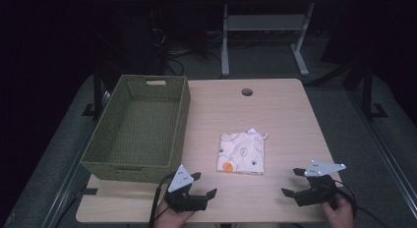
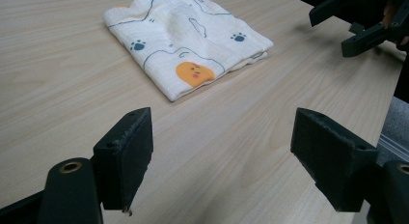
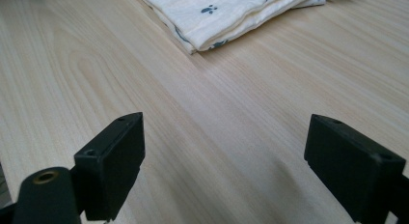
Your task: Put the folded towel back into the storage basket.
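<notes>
A big wooden table (image 1: 285, 115) with pale, stripy grain fills the middle of the high view. It has rounded corners and a small round hole (image 1: 247, 92) near its far edge.

On the left part of the table sits a green basket (image 1: 103, 149). It is a deep box shape made of woven stuff, with a slot handle cut in each short end. There is nothing inside it.

Just right of the basket, a little apart from it, lies a folded cloth (image 1: 242, 152). It is soft and cream white, folded flat into a square with several layers showing at the edge. It has little blue paw prints, thin drawn lines and one orange blob with a face.

At the near edge, the person's two hands come up from the bottom. The left hand (image 1: 173, 218) holds the left gripper (image 1: 204, 185) low, near the basket's front corner, pointing towards the cloth. Its black, blocky jaws are spread wide apart and grip nothing.

The right hand (image 1: 339, 214) holds the right gripper (image 1: 293, 182) near the table's right corner, pointing left. Its jaws are also wide apart with only bare wood between them. Each gripper has a grey three-cornered plate on top.
</notes>
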A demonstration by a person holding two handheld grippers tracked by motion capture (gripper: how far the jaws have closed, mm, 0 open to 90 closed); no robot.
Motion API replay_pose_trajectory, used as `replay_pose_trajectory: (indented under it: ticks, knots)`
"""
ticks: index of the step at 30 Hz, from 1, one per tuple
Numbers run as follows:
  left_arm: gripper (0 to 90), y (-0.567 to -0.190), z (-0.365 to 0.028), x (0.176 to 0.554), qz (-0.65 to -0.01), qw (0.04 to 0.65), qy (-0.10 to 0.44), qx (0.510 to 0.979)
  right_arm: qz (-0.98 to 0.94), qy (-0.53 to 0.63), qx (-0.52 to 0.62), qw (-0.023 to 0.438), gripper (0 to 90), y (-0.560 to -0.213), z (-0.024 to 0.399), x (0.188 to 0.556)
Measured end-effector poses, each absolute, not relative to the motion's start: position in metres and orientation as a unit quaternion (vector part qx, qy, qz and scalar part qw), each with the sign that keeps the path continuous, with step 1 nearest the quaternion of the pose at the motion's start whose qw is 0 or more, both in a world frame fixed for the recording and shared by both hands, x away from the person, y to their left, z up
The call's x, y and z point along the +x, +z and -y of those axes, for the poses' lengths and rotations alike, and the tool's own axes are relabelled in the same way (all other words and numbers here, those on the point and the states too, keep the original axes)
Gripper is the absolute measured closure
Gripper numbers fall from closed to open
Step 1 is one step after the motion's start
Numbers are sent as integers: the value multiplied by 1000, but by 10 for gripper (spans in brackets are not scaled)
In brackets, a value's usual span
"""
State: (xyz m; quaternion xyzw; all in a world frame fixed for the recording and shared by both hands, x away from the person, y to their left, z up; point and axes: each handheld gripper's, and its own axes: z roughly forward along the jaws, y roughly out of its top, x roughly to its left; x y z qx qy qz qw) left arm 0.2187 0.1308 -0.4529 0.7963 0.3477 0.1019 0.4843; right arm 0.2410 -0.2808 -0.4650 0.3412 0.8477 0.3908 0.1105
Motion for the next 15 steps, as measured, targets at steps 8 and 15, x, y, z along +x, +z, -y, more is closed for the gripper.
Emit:
replay_pose_trajectory:
  ticks: [8, 15]
  knots:
    - [242, -452, -132, 222, -347, 480, 97, 800, -849, 388, 342, 110, 137, -465, 279, 241]
    - [239, -440, -125, 232, -335, 471, 84, 812, -845, 390, 349, 111, 138, -466, 279, 242]
